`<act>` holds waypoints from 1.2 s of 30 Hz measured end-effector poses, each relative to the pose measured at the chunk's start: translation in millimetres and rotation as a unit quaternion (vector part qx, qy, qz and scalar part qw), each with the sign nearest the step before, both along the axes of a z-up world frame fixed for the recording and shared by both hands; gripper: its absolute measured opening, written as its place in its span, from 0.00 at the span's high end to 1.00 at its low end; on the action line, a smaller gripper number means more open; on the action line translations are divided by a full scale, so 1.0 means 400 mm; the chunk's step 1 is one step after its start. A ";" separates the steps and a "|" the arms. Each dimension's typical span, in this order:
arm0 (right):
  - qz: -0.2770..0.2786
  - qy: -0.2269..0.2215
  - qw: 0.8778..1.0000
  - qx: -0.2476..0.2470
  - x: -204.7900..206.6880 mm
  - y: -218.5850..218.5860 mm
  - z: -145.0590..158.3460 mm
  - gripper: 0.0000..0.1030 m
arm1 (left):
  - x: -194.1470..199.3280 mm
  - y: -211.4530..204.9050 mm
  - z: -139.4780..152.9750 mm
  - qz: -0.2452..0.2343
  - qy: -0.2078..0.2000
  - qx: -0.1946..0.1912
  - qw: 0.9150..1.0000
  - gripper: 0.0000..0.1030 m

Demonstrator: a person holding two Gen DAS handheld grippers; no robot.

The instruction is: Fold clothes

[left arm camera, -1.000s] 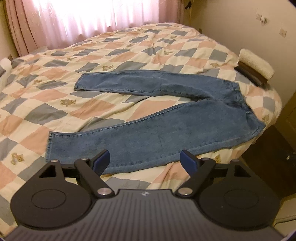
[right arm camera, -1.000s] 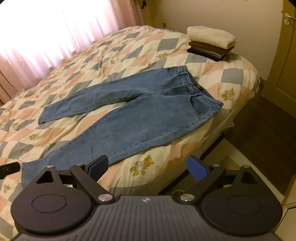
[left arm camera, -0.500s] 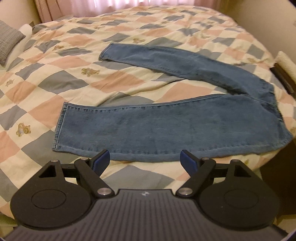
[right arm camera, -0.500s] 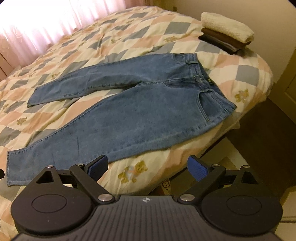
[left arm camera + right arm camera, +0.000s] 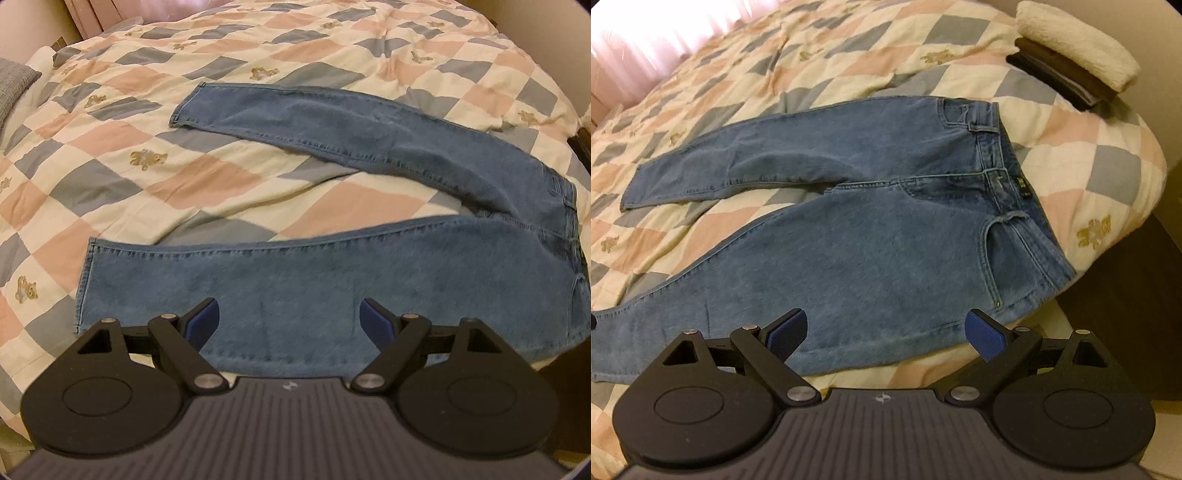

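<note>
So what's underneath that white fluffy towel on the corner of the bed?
The white towel sits on a small stack of dark folded items, brown on top, which rests on the checked quilt. What those items are, and how many, the towel hides.

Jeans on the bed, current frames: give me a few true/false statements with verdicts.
1. The jeans lie spread flat with both legs apart. True.
2. The left hand-held gripper is shut on a leg hem. False: its jaws stand open and hold nothing.
3. A stack of folded items sits on the quilt beyond the waistband. True.
4. The right hand-held gripper is open, over the near edge of the jeans. True.
5. The jeans are already folded in half. False: no fold is made; the legs form an open V.
</note>
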State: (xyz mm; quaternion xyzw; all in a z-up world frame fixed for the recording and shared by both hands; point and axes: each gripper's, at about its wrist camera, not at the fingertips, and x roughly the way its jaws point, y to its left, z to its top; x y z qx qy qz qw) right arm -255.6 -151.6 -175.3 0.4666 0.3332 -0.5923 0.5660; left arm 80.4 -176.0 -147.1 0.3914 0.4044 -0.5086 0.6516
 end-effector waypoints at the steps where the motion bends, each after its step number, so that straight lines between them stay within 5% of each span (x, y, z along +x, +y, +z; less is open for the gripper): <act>1: -0.003 -0.001 1.000 -0.002 0.007 0.004 0.002 0.08 | -0.005 -0.008 0.001 0.001 0.000 0.000 1.000 0.21; 8: -0.022 -0.011 1.000 -0.013 0.058 0.033 0.018 0.07 | 0.002 -0.024 0.017 -0.007 0.005 -0.006 1.000 0.21; 26: -0.103 -0.002 0.994 -0.039 0.168 0.183 0.059 0.06 | 0.119 0.056 0.093 -0.120 0.020 -0.059 0.991 0.16; 36: -0.089 -0.003 0.995 -0.033 0.094 0.149 0.029 0.06 | 0.117 -0.067 -0.008 -0.136 0.006 -0.048 0.990 0.17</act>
